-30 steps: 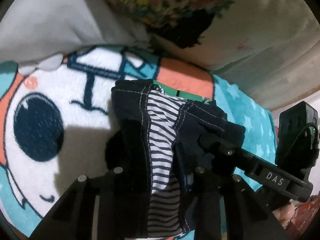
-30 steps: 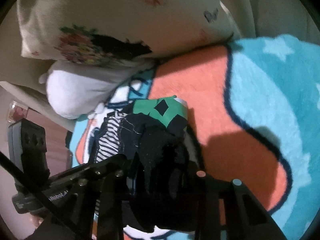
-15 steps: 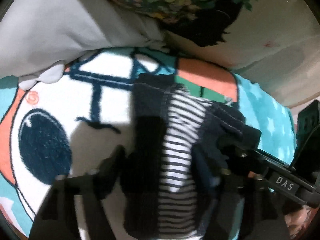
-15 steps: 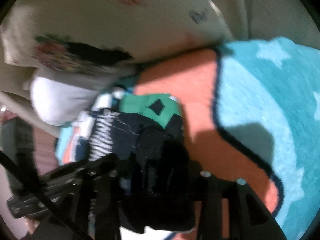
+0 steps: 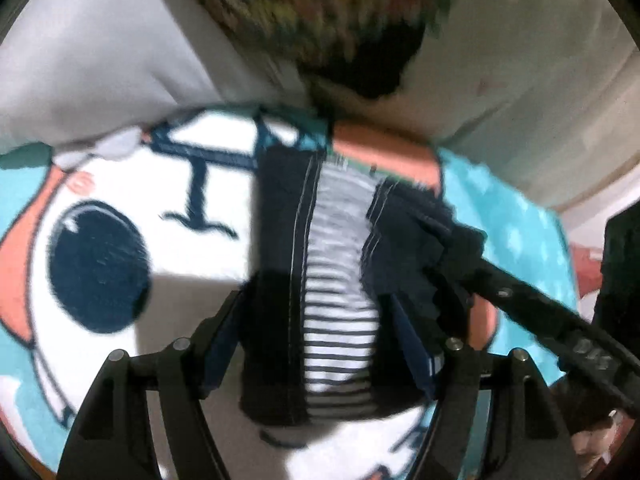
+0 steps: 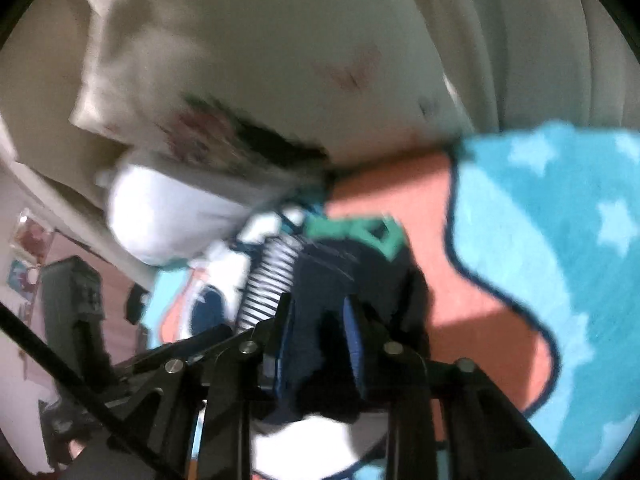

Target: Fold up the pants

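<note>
Folded dark navy pants [image 5: 280,280] with a black-and-white striped lining [image 5: 340,312] lie on a cartoon-print blanket [image 5: 120,208]. My left gripper [image 5: 316,336] is open, its fingers standing either side of the pants. In the right wrist view the pants [image 6: 324,292] show with a green patch [image 6: 360,232] at the far end. My right gripper [image 6: 316,340] has its blue-padded fingers partly apart around a dark fold; the frames are blurred and contact is unclear. The right gripper's arm [image 5: 540,320] crosses the left view at right.
A floral pillow [image 5: 320,12] and a white pillow [image 5: 92,64] lie just beyond the pants. The blanket has orange [image 6: 460,272] and teal star [image 6: 560,240] areas to the right. A dark device [image 6: 76,312] sits at the far left.
Both grippers' fingers have spread apart from the pants. The pants now rest lower on the blanket. Both views have shifted and are blurred.
</note>
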{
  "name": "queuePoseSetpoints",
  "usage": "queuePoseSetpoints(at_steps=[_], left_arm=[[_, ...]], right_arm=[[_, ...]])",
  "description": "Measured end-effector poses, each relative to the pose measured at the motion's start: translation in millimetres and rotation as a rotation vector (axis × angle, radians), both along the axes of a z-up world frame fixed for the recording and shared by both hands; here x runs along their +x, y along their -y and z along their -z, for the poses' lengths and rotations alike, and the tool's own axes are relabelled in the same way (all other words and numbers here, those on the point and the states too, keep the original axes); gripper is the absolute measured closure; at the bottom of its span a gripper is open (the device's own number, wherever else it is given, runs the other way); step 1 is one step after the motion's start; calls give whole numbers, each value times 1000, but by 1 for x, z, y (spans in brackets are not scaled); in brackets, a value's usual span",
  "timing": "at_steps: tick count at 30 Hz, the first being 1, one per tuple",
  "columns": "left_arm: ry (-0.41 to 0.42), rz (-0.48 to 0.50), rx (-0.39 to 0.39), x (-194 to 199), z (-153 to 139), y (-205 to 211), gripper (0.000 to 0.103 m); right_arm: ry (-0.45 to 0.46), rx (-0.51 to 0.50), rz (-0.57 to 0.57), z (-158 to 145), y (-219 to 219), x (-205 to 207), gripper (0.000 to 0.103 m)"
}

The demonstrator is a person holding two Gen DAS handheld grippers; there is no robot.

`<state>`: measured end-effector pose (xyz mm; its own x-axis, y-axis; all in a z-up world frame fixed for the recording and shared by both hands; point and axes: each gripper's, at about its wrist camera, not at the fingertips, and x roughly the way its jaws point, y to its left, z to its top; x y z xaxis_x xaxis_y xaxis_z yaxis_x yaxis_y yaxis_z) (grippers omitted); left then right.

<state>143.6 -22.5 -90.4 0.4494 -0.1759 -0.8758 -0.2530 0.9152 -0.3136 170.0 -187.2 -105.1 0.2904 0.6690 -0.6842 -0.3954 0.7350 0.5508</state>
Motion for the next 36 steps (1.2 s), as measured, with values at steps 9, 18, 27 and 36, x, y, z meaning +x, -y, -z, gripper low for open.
queuePoseSetpoints(at_steps=[9, 18, 27, 36], left_arm=[[229, 52, 2, -16, 22, -6, 10], [352, 20, -35, -32, 25, -13, 4], [502, -86, 143, -79, -11, -6, 4], [651, -128, 313, -193, -66, 17, 0]], right_arm=[[139, 159, 64, 29, 17, -15, 79], [257, 238, 111, 24, 32, -35, 63], [451, 75, 273, -19, 55, -123, 47], [486, 38, 332, -27, 61, -205, 36]])
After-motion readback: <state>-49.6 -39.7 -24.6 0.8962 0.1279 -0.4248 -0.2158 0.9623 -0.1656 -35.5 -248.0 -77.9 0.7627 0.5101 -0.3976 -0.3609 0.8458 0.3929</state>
